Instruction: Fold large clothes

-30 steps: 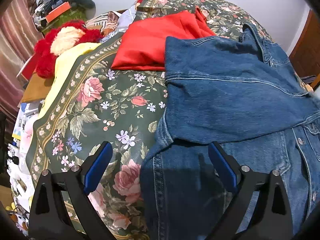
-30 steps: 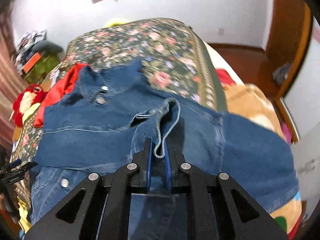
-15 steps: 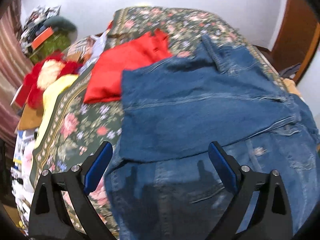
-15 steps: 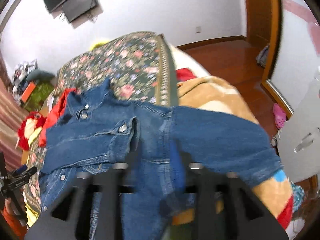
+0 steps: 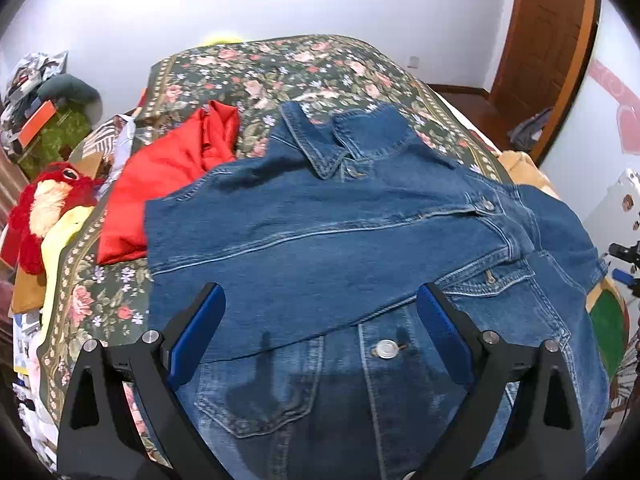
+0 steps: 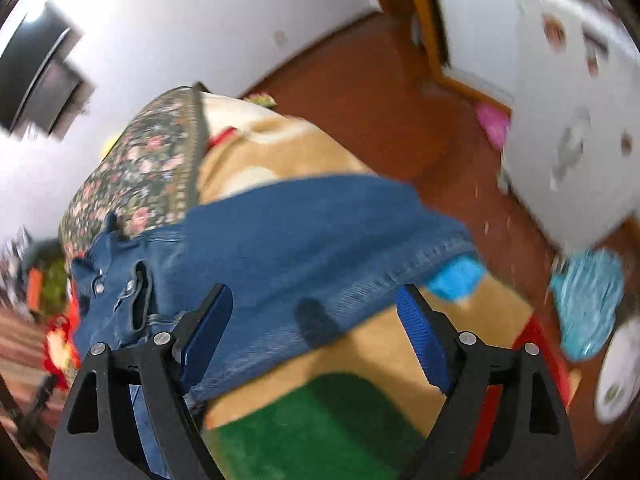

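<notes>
A blue denim jacket point(image 5: 360, 240) lies spread on the floral bedspread point(image 5: 280, 64), collar toward the far end, one sleeve folded across its front. My left gripper point(image 5: 320, 332) is open and empty, hovering over the jacket's lower front. My right gripper point(image 6: 312, 328) is open and empty, above the jacket's right edge point(image 6: 320, 240), which hangs over a tan and green blanket point(image 6: 320, 420). The right wrist view is blurred.
A red garment point(image 5: 172, 172) lies left of the jacket. A red plush toy point(image 5: 44, 208) and a yellow cloth point(image 5: 60, 240) sit at the bed's left edge. Wooden floor point(image 6: 380, 92), a white cabinet point(image 6: 568, 100) and a wooden door point(image 5: 544, 40) lie to the right.
My right gripper has let go of the jacket sleeve, opened, and swung right toward the bed's edge. My left gripper stayed open and moved right over the jacket.
</notes>
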A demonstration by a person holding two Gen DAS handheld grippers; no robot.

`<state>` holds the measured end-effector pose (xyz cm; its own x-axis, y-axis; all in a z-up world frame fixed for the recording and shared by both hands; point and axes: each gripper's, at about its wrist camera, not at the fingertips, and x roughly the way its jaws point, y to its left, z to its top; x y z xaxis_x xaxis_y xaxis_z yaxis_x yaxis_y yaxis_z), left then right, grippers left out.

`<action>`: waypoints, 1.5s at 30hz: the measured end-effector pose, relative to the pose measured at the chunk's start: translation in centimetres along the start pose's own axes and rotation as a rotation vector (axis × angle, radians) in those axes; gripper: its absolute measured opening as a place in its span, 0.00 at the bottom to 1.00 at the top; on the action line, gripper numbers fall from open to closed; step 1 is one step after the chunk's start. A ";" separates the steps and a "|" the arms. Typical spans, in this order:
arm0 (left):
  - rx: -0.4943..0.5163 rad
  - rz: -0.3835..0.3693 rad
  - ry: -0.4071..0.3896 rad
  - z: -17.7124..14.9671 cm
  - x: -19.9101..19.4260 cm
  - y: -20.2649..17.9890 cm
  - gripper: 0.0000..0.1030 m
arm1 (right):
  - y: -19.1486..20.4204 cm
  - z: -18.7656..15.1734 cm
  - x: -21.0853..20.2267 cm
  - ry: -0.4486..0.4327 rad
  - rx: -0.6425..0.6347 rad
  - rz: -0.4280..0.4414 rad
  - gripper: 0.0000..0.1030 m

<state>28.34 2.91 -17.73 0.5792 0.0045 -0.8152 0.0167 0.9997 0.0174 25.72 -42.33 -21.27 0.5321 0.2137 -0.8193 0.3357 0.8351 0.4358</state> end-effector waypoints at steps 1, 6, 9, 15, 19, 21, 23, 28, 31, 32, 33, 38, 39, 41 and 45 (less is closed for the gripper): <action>0.002 -0.001 0.006 0.0 0.2 -0.2 0.94 | -0.6 0.0 0.4 0.015 0.026 0.013 0.80; 0.004 0.012 0.043 -0.2 1.2 -0.5 0.94 | -2.7 0.2 3.0 0.030 0.107 0.046 0.82; -0.014 0.018 0.052 -0.3 1.5 0.0 0.94 | -2.6 1.1 3.8 0.006 0.114 0.041 0.82; -0.050 0.014 0.066 -0.6 1.8 1.0 0.94 | -3.1 3.3 5.2 0.008 0.187 0.004 0.65; -0.052 0.013 0.055 -1.0 1.4 1.4 0.94 | -3.4 3.7 4.9 -0.023 0.229 -0.050 0.40; -0.044 0.018 0.048 -1.1 1.1 1.6 0.94 | -2.9 3.6 4.0 -0.053 0.214 -0.049 0.30; -0.036 0.024 0.040 -1.4 0.7 1.9 0.94 | -1.8 3.6 2.8 -0.085 0.182 -0.051 0.27; -0.042 0.030 0.016 -2.0 -0.2 3.2 0.94 | 2.9 4.3 -1.3 -0.192 0.058 -0.009 0.23; -0.067 0.020 0.006 -2.4 -0.8 4.3 0.94 | 7.3 4.3 -4.1 -0.261 -0.054 0.040 0.22; -0.076 0.017 0.003 -2.6 -0.9 4.6 0.94 | 9.4 4.3 -5.2 -0.281 -0.098 0.072 0.22; -0.083 0.014 0.000 -2.7 -1.1 4.9 0.94 | 11.2 4.3 -6.0 -0.292 -0.134 0.100 0.22; -0.119 0.004 -0.014 -3.5 -1.8 6.6 0.94 | 18.6 2.7 -7.1 -0.287 -0.267 0.225 0.21; -0.124 0.004 -0.016 -3.7 -1.9 6.9 0.94 | 20.5 1.9 -6.7 -0.269 -0.301 0.252 0.20; -0.130 0.008 -0.019 -3.9 -2.2 7.4 0.94 | 22.3 0.6 -5.6 -0.236 -0.340 0.277 0.18; -0.143 0.016 -0.022 -4.5 -2.5 8.6 0.94 | 25.9 -3.1 -1.0 -0.087 -0.412 0.312 0.14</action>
<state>23.36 11.60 -18.12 0.5960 0.0217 -0.8027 -0.1083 0.9927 -0.0536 31.43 -19.31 -10.30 0.6265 0.4561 -0.6321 -0.1739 0.8723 0.4570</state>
